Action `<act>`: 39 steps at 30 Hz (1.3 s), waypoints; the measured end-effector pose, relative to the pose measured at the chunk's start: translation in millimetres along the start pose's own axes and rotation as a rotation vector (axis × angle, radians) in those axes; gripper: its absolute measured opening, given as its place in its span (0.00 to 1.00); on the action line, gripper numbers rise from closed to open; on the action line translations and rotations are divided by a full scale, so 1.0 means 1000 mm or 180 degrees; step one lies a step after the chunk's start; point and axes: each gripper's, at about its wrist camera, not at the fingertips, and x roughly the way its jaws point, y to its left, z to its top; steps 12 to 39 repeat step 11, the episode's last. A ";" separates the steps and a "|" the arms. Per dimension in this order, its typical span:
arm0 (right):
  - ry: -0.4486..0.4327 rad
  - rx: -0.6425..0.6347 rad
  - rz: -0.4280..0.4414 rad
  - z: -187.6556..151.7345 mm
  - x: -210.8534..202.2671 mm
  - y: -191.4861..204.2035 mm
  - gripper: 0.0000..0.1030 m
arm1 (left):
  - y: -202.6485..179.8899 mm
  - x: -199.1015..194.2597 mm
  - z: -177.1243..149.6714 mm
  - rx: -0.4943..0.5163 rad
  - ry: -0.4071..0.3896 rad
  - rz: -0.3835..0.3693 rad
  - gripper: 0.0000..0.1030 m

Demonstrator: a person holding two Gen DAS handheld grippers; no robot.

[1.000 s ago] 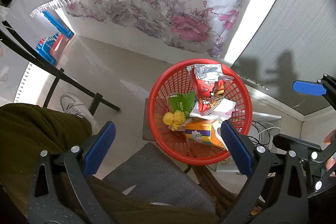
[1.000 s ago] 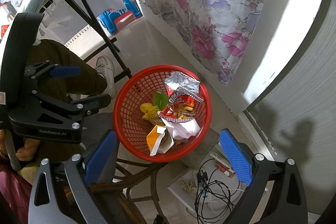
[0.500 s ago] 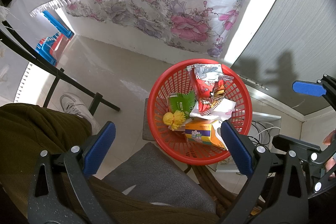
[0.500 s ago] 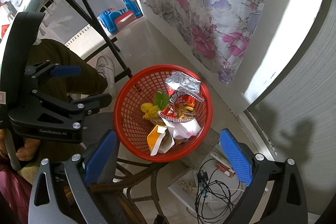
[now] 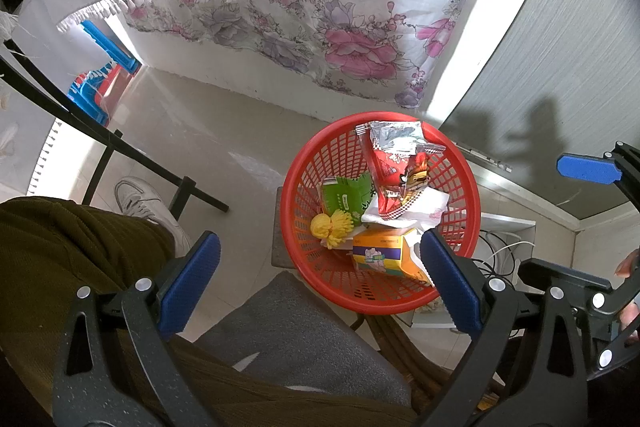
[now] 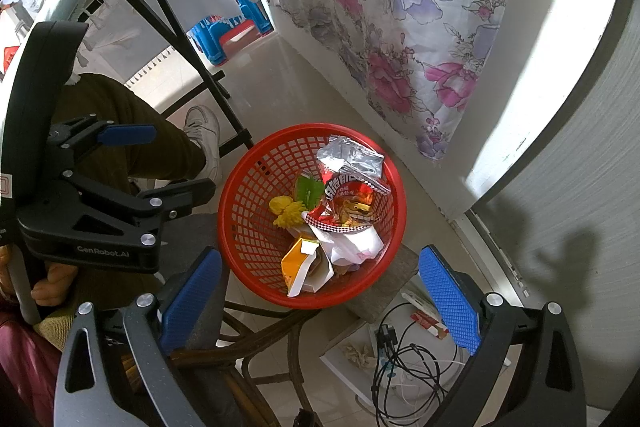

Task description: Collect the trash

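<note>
Black-framed tongs [image 5: 320,279] with blue textured pads and silver screws; olive trousers [image 5: 60,251], apparently a white sneaker [image 5: 144,203].

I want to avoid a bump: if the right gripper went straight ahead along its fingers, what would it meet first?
Most likely the trash piled in the red basket, probably the orange carton. The right gripper, jaws open and empty, points into it; depth is unclear.

L gripper [image 5: 320,279] is hanging w/ jaws spread wide, nothing between its blue pads. R gripper [image 6: 320,291] is doing likewise, jaws wide apart & empty. A hand [image 6: 50,285] is gripping the L gripper's handle.
</note>
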 end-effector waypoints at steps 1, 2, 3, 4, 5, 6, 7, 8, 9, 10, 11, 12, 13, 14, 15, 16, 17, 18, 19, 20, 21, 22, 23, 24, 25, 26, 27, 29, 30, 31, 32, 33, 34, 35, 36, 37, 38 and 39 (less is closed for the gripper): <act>0.0000 0.0001 0.0002 0.000 0.000 -0.001 0.94 | 0.000 0.000 0.000 0.0000 0.0001 0.0001 0.93; 0.0000 0.0001 0.0003 0.000 0.000 -0.002 0.94 | -0.001 0.000 0.000 0.0005 -0.0001 0.0002 0.93; 0.0000 0.0001 0.0005 0.000 0.000 -0.002 0.94 | -0.001 0.000 0.000 0.0015 -0.0004 0.0006 0.93; 0.0001 0.0002 0.0003 0.000 0.000 -0.002 0.94 | -0.002 -0.001 -0.001 0.0027 -0.0012 0.0030 0.93; 0.0002 0.0003 0.0003 0.000 0.000 -0.003 0.94 | -0.002 0.000 -0.002 0.0034 -0.0020 0.0054 0.93; 0.0005 0.0006 0.0006 0.000 0.000 -0.001 0.94 | -0.002 0.000 -0.002 0.0038 -0.0027 0.0073 0.93; 0.0006 0.0010 0.0010 0.000 0.000 0.001 0.94 | -0.003 -0.001 -0.003 0.0047 -0.0035 0.0057 0.93; 0.0006 0.0010 0.0011 0.000 0.000 0.001 0.94 | -0.003 0.000 -0.003 0.0052 -0.0038 0.0051 0.93; 0.0005 0.0008 0.0007 0.000 0.000 0.000 0.94 | -0.003 0.000 -0.004 0.0056 -0.0042 0.0060 0.93; 0.0005 0.0008 0.0007 0.000 0.000 0.002 0.94 | -0.003 0.000 -0.004 0.0057 -0.0042 0.0059 0.93; 0.0003 0.0006 0.0008 0.000 0.000 -0.001 0.94 | -0.003 -0.001 -0.004 0.0059 -0.0042 0.0056 0.93; 0.0003 0.0006 0.0008 0.000 0.000 -0.001 0.94 | -0.003 -0.001 -0.004 0.0059 -0.0042 0.0056 0.93; 0.0003 0.0006 0.0008 0.000 0.000 -0.001 0.94 | -0.003 -0.001 -0.004 0.0059 -0.0042 0.0056 0.93; 0.0003 0.0006 0.0008 0.000 0.000 -0.001 0.94 | -0.003 -0.001 -0.004 0.0059 -0.0042 0.0056 0.93; 0.0003 0.0006 0.0008 0.000 0.000 -0.001 0.94 | -0.003 -0.001 -0.004 0.0059 -0.0042 0.0056 0.93; 0.0003 0.0006 0.0008 0.000 0.000 -0.001 0.94 | -0.003 -0.001 -0.004 0.0059 -0.0042 0.0056 0.93; 0.0003 0.0006 0.0008 0.000 0.000 -0.001 0.94 | -0.003 -0.001 -0.004 0.0059 -0.0042 0.0056 0.93; 0.0003 0.0006 0.0008 0.000 0.000 -0.001 0.94 | -0.003 -0.001 -0.004 0.0059 -0.0042 0.0056 0.93; 0.0003 0.0006 0.0008 0.000 0.000 -0.001 0.94 | -0.003 -0.001 -0.004 0.0059 -0.0042 0.0056 0.93; 0.0003 0.0006 0.0008 0.000 0.000 -0.001 0.94 | -0.003 -0.001 -0.004 0.0059 -0.0042 0.0056 0.93; 0.0003 0.0006 0.0008 0.000 0.000 -0.001 0.94 | -0.003 -0.001 -0.004 0.0059 -0.0042 0.0056 0.93; 0.0003 0.0006 0.0008 0.000 0.000 -0.001 0.94 | -0.003 -0.001 -0.004 0.0059 -0.0042 0.0056 0.93; 0.0003 0.0006 0.0008 0.000 0.000 -0.001 0.94 | -0.003 -0.001 -0.004 0.0059 -0.0042 0.0056 0.93; 0.0003 0.0006 0.0008 0.000 0.000 -0.001 0.94 | -0.003 -0.001 -0.004 0.0059 -0.0042 0.0056 0.93; 0.0003 0.0006 0.0008 0.000 0.000 -0.001 0.94 | -0.003 -0.001 -0.004 0.0059 -0.0042 0.0056 0.93; 0.0003 0.0006 0.0008 0.000 0.000 -0.001 0.94 | -0.003 -0.001 -0.004 0.0059 -0.0042 0.0056 0.93; 0.0003 0.0006 0.0008 0.000 0.000 -0.001 0.94 | -0.003 -0.001 -0.004 0.0059 -0.0042 0.0056 0.93; 0.0003 0.0006 0.0008 0.000 0.000 -0.001 0.94 | -0.003 -0.001 -0.004 0.0059 -0.0042 0.0056 0.93; 0.0003 0.0006 0.0008 0.000 0.000 -0.001 0.94 | -0.003 -0.001 -0.004 0.0059 -0.0042 0.0056 0.93; 0.0003 0.0006 0.0008 0.000 0.000 -0.001 0.94 | -0.003 -0.001 -0.004 0.0059 -0.0042 0.0056 0.93; 0.0003 0.0006 0.0008 0.000 0.000 -0.001 0.94 | -0.003 -0.001 -0.004 0.0059 -0.0042 0.0056 0.93; 0.0003 0.0006 0.0008 0.000 0.000 -0.001 0.94 | -0.003 -0.001 -0.004 0.0059 -0.0042 0.0056 0.93; 0.0003 0.0006 0.0008 0.000 0.000 -0.001 0.94 | -0.003 -0.001 -0.004 0.0059 -0.0042 0.0056 0.93; 0.0003 0.0006 0.0008 0.000 0.000 -0.001 0.94 | -0.003 -0.001 -0.004 0.0059 -0.0042 0.0056 0.93; 0.0003 0.0006 0.0008 0.000 0.000 -0.001 0.94 | -0.003 -0.001 -0.004 0.0059 -0.0042 0.0056 0.93; 0.0003 0.0006 0.0008 0.000 0.000 -0.001 0.94 | -0.003 -0.001 -0.004 0.0059 -0.0042 0.0056 0.93; 0.0003 0.0006 0.0008 0.000 0.000 -0.001 0.94 | -0.003 -0.001 -0.004 0.0059 -0.0042 0.0056 0.93; 0.0003 0.0006 0.0008 0.000 0.000 -0.001 0.94 | -0.003 -0.001 -0.004 0.0059 -0.0042 0.0056 0.93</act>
